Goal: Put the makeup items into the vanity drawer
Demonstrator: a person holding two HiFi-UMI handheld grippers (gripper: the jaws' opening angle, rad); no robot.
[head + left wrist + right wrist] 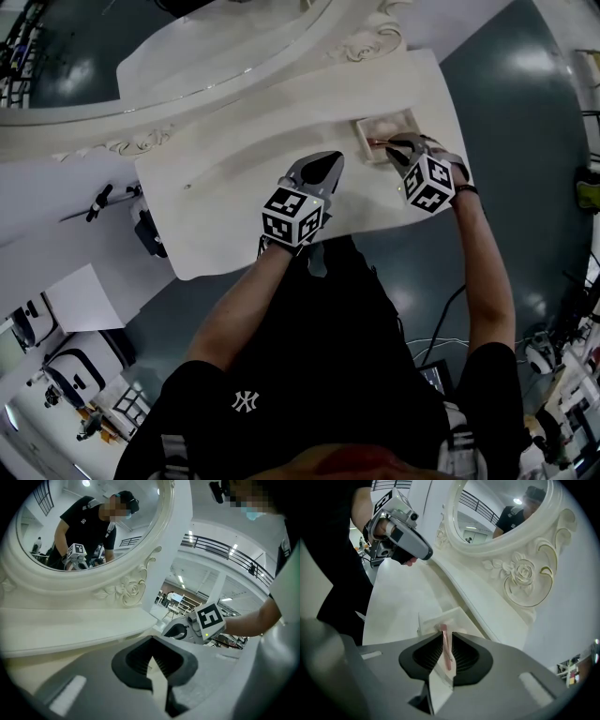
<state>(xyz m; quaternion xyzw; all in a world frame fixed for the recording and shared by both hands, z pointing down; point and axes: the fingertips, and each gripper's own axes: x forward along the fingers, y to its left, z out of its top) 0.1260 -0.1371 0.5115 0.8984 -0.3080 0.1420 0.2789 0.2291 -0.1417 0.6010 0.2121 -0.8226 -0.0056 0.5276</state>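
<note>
my right hand-held gripper [442, 641] stands slightly parted around the pink makeup stick [447, 656] over the drawer [433, 620]; dropped tilted, it might snag the rim; left hand-held gripper [151, 651] closed, empty

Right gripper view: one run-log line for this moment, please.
right gripper: jaws apart, pink makeup stick between, over open drawer | left gripper: shut, empty

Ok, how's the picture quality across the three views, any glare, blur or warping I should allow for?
Head view: dim, strong fisheye curving the vanity top, glare patches on the floor. Left gripper view: bright, dark corners, mirror reflection clear. Right gripper view: evenly lit; pink stick between the right tongs is sharp, corners dark.
</note>
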